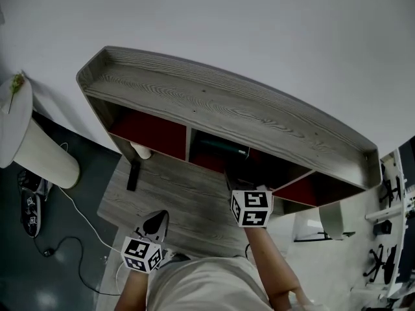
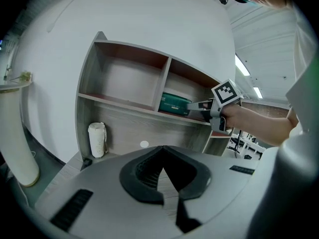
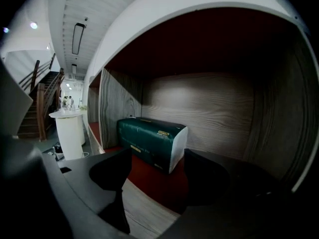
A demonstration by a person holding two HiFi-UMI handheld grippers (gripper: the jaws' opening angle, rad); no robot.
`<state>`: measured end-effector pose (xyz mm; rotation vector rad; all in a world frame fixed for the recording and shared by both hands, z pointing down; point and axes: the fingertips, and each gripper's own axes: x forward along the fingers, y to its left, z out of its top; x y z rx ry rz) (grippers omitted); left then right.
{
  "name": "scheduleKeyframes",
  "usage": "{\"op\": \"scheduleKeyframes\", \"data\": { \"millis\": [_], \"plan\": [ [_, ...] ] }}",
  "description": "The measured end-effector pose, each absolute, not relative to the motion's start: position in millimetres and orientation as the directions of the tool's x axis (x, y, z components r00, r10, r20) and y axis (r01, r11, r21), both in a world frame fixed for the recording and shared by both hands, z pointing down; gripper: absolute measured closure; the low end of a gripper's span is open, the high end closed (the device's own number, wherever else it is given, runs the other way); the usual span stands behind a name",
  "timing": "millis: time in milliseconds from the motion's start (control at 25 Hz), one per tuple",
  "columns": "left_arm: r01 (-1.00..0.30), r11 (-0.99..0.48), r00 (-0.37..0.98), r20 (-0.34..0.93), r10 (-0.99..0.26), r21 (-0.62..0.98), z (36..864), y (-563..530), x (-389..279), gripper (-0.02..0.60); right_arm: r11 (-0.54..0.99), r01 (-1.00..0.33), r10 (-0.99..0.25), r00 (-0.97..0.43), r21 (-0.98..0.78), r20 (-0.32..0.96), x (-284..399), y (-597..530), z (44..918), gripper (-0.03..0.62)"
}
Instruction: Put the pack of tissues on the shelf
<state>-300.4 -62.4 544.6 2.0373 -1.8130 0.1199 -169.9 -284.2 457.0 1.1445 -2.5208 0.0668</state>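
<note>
The dark green pack of tissues (image 3: 149,141) lies on the red floor of the shelf's middle compartment (image 3: 209,108), its white end facing right. My right gripper (image 3: 157,171) stands open just in front of it, fingers apart on either side and not pressing it. From the left gripper view, the pack (image 2: 174,103) rests in the shelf (image 2: 124,103) with the right gripper (image 2: 202,105) at its near end. In the head view the pack (image 1: 224,149) shows under the shelf top (image 1: 220,109). My left gripper (image 2: 162,156) hangs back over the desk, shut and empty.
A white lidded cup (image 2: 97,139) stands on the desk under the shelf's left compartment. A small black object (image 1: 133,173) lies on the desk nearby. A white round pedestal table (image 1: 26,141) stands at the left, with a cable (image 1: 78,212) on the floor.
</note>
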Motion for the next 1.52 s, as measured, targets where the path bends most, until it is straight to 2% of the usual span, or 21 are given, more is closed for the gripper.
{"op": "scheduleKeyframes", "data": {
  "millis": [120, 160, 480, 520, 1000, 1520],
  "plan": [
    [-0.966, -0.098, 0.175, 0.327, -0.929, 0.239, 541.9, -62.6, -287.2, 0.568, 0.685, -0.724, -0.703, -0.631, 0.076, 0.328, -155.4, -263.8, 456.5, 0.261],
    [-0.965, -0.109, 0.185, 0.326, -0.927, 0.238, 541.1, -63.2, -281.9, 0.568, 0.690, -0.721, -0.698, -0.640, 0.062, 0.321, -149.2, -256.5, 456.4, 0.282],
    [-0.949, -0.216, 0.285, 0.329, -0.900, 0.232, 537.8, -73.9, -230.2, 0.568, 0.681, -0.732, -0.702, -0.653, 0.003, 0.284, -78.5, -209.7, 459.7, 0.548],
    [-0.945, -0.230, 0.298, 0.329, -0.896, 0.231, 537.4, -75.6, -223.2, 0.568, 0.681, -0.732, -0.701, -0.656, -0.010, 0.282, -69.5, -204.7, 460.9, 0.560],
    [-0.886, -0.418, 0.463, 0.316, -0.828, 0.202, 521.3, -95.3, -139.2, 0.568, 0.645, -0.762, -0.714, -0.627, -0.055, 0.313, 25.9, -155.5, 486.1, 0.568],
    [-0.845, -0.500, 0.535, 0.286, -0.795, 0.191, 501.4, -110.1, -95.8, 0.568, 0.615, -0.778, -0.725, -0.621, -0.126, 0.298, 71.5, -127.5, 489.0, 0.568]
  ]
}}
